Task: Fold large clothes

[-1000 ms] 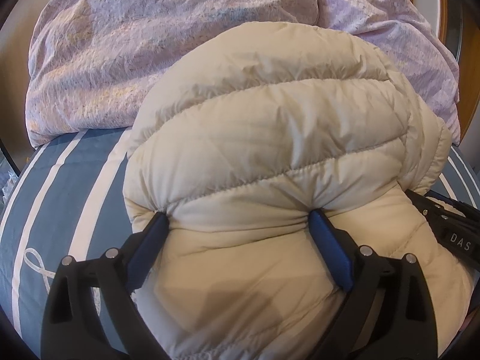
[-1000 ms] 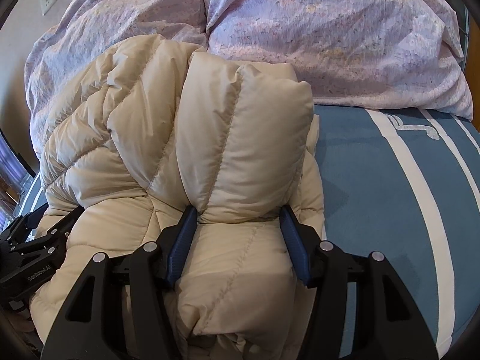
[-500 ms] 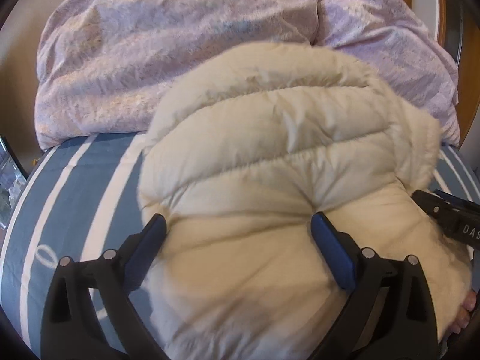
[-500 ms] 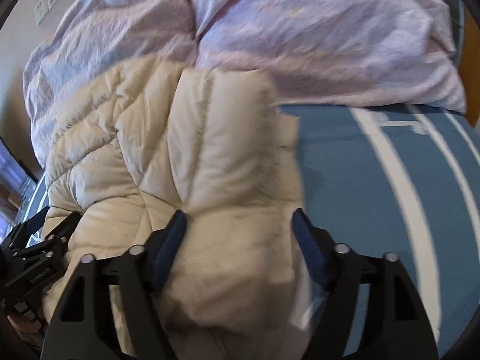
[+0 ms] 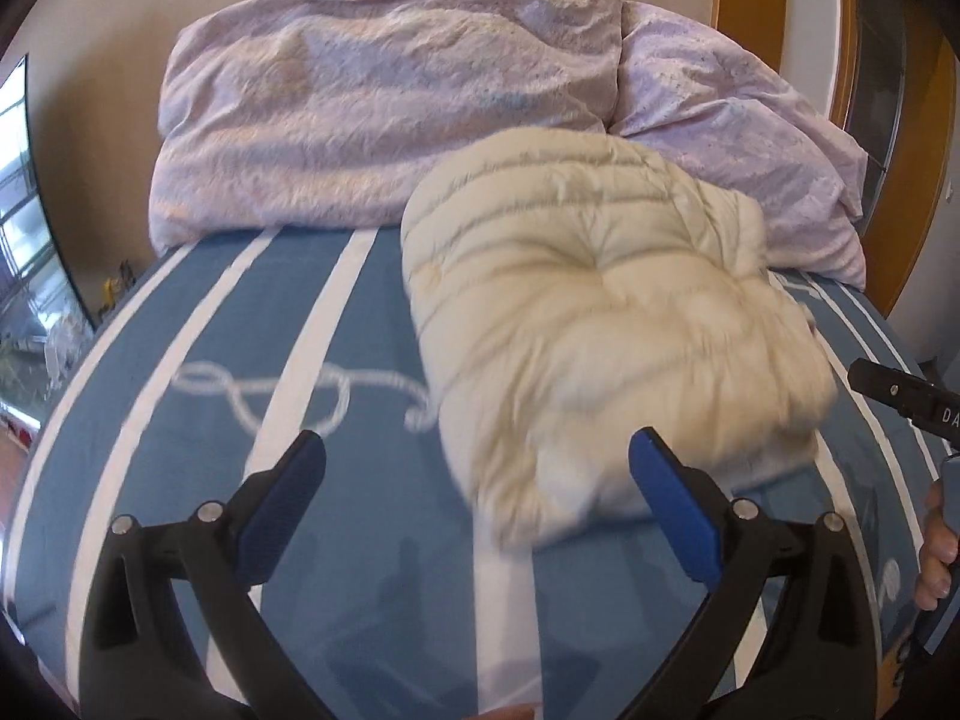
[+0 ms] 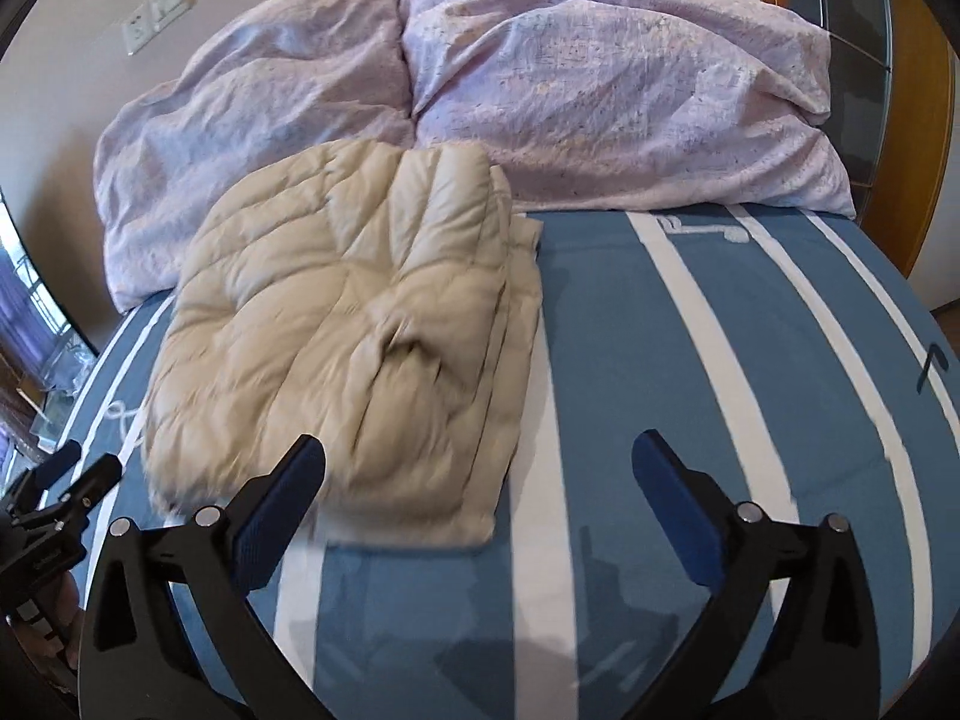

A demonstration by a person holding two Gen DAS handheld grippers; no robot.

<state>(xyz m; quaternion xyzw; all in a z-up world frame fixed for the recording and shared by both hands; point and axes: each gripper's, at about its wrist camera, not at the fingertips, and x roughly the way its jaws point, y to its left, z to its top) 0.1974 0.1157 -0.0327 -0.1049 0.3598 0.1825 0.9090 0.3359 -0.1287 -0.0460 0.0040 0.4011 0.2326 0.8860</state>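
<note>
The jacket lies folded on the bed at 11 o'clock, apparently finished; both grippers, left and right, have just been opening and now gape wide, empty.

The folded jacket lies on the bedspread, its far end touching the duvet heaped along the bed's far edge. The bedspread's right side lies bare. Both grippers hang over the near edge.
</note>
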